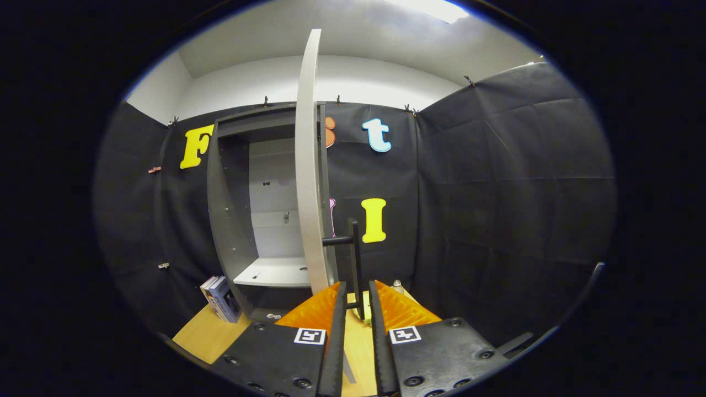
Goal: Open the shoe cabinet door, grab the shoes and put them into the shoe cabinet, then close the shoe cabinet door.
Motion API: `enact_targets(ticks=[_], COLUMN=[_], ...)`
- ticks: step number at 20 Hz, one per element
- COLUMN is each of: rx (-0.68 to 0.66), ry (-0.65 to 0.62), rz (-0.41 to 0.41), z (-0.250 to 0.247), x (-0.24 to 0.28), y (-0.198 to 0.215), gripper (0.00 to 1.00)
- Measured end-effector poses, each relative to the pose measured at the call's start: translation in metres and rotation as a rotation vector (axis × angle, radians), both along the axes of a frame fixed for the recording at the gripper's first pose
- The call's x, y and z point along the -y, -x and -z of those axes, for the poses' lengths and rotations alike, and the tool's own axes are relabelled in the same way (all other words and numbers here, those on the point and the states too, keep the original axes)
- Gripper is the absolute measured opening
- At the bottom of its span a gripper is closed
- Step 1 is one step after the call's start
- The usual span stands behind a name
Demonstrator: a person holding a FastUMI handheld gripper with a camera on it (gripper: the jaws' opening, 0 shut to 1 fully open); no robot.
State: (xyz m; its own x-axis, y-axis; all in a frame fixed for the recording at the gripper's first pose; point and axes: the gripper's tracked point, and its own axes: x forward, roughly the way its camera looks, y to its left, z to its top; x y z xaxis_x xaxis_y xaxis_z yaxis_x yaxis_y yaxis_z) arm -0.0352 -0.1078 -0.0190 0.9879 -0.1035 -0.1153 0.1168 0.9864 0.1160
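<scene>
With the tongs (357,300) closed narrowly around the door handle (354,264), the shoe cabinet door (309,165) stands open, so releasing and fetching shoes likely follows.

Matt pale board door (309,165), dark metal handle (354,259), light wood floor (207,333), creased black cloth wall (513,193)

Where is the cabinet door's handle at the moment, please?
The black bar handle stands on the open door, its lower end between the gripper fingertips, right of the cabinet shelf.
</scene>
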Motion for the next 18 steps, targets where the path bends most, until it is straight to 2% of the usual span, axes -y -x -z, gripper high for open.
enact_targets(ticks=[2,3,4,6,9,11,14,16,18], rx=[-0.041,-0.065,-0.077,-0.097,-0.149,-0.192,-0.263,-0.314,-0.369], ry=[-0.001,0.005,0.006,0.004,0.019,0.012,-0.018,-0.022,-0.017], rz=[-0.032,-0.044,-0.065,-0.095,-0.167,-0.224,-0.293,-0.329,-0.361], z=[0.011,0.018,0.021,0.034,0.067,0.088,0.122,0.15,0.18], x=[-0.016,-0.022,-0.031,-0.051,-0.093,-0.121,-0.157,-0.182,-0.201], y=[0.013,0.021,0.029,0.031,0.029,0.027,0.018,0.005,-0.004], gripper=[0.28,0.34,0.35,0.49,0.76,0.83,0.85,0.94,0.98])
